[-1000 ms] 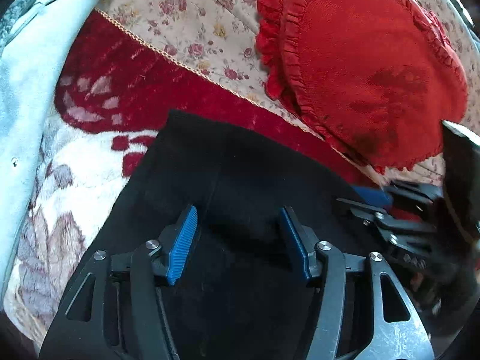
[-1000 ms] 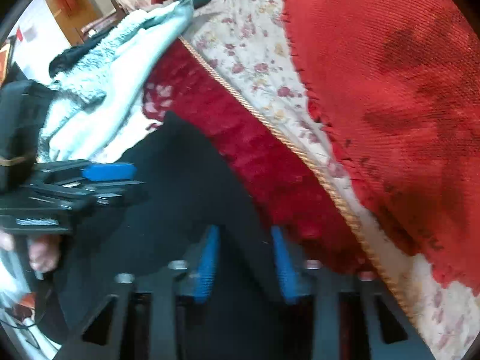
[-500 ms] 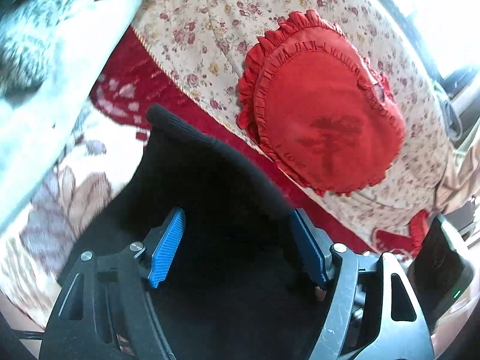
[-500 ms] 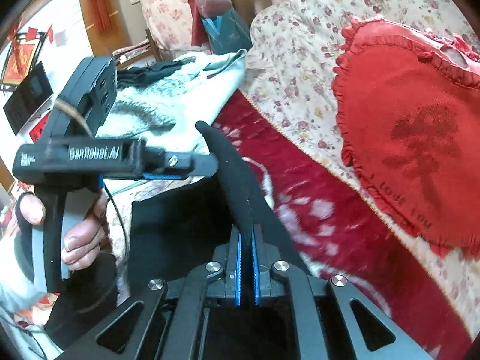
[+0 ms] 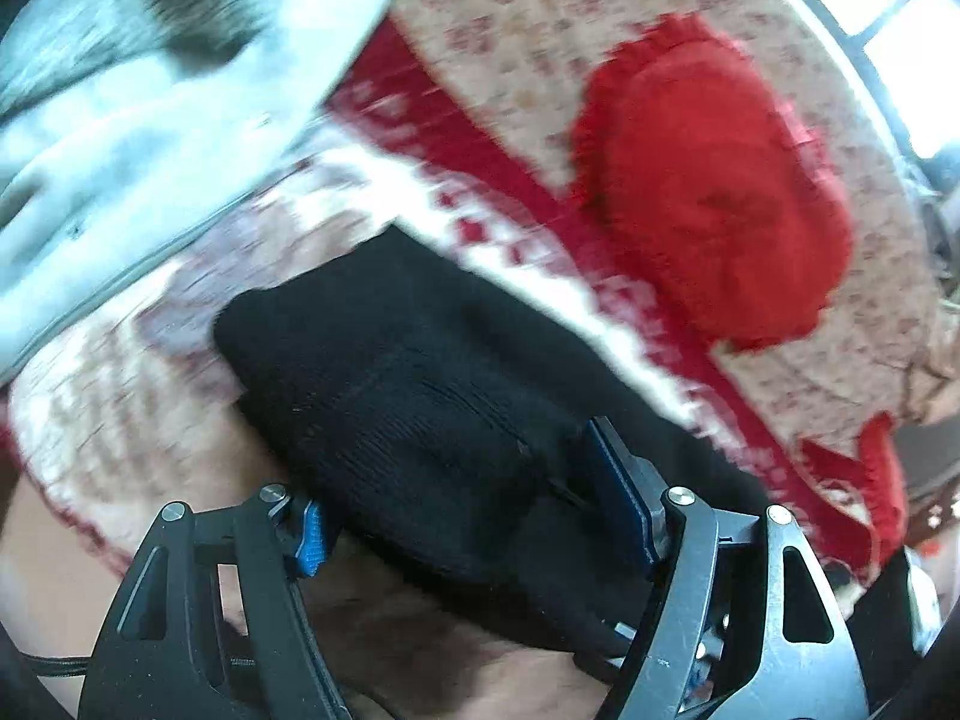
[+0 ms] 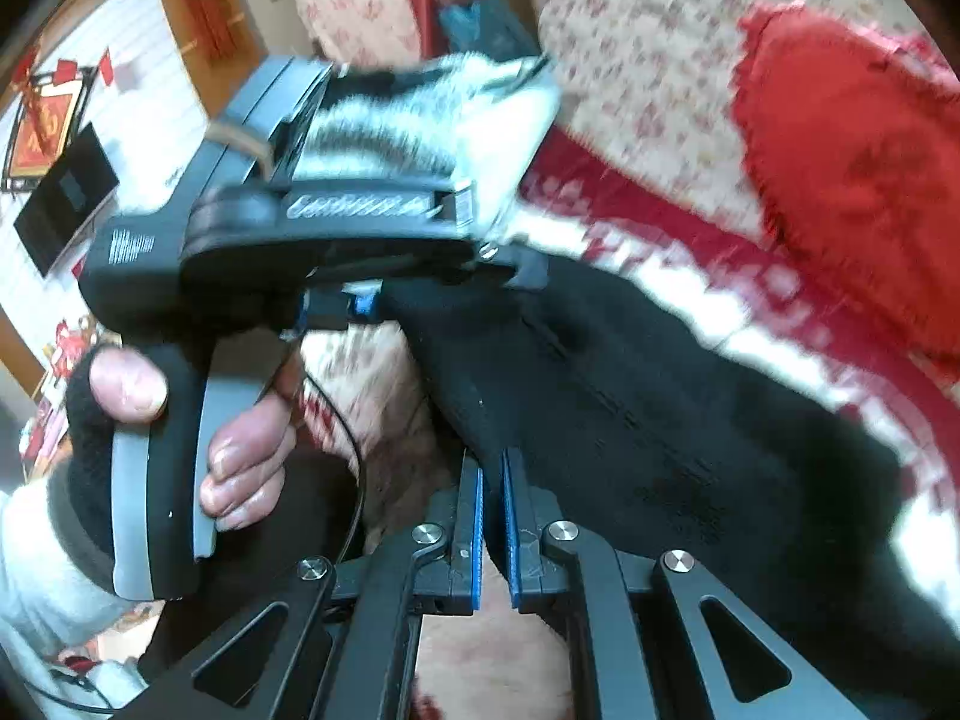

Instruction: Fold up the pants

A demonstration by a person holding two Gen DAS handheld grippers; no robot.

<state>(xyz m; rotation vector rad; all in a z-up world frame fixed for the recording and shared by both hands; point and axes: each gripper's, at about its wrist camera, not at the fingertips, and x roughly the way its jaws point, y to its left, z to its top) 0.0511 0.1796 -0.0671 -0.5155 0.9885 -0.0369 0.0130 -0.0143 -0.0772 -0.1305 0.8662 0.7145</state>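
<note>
The black knit pants hang lifted above the red and white patterned blanket. In the left wrist view the cloth lies bunched between the wide-apart blue pads of my left gripper; whether they grip it is unclear. In the right wrist view my right gripper is shut on an edge of the pants, which stretch up to the left gripper, held in a hand at the left. The frames are blurred.
A red heart-shaped frilled cushion leans on the floral sofa back. A pale blue and grey fleece garment lies at the left of the blanket. A room with red decorations is behind the hand.
Both grippers have lifted the pants' edge and pulled it toward the near side; the cloth now hangs folded over. The right gripper, open a second ago, has shut on the cloth.
</note>
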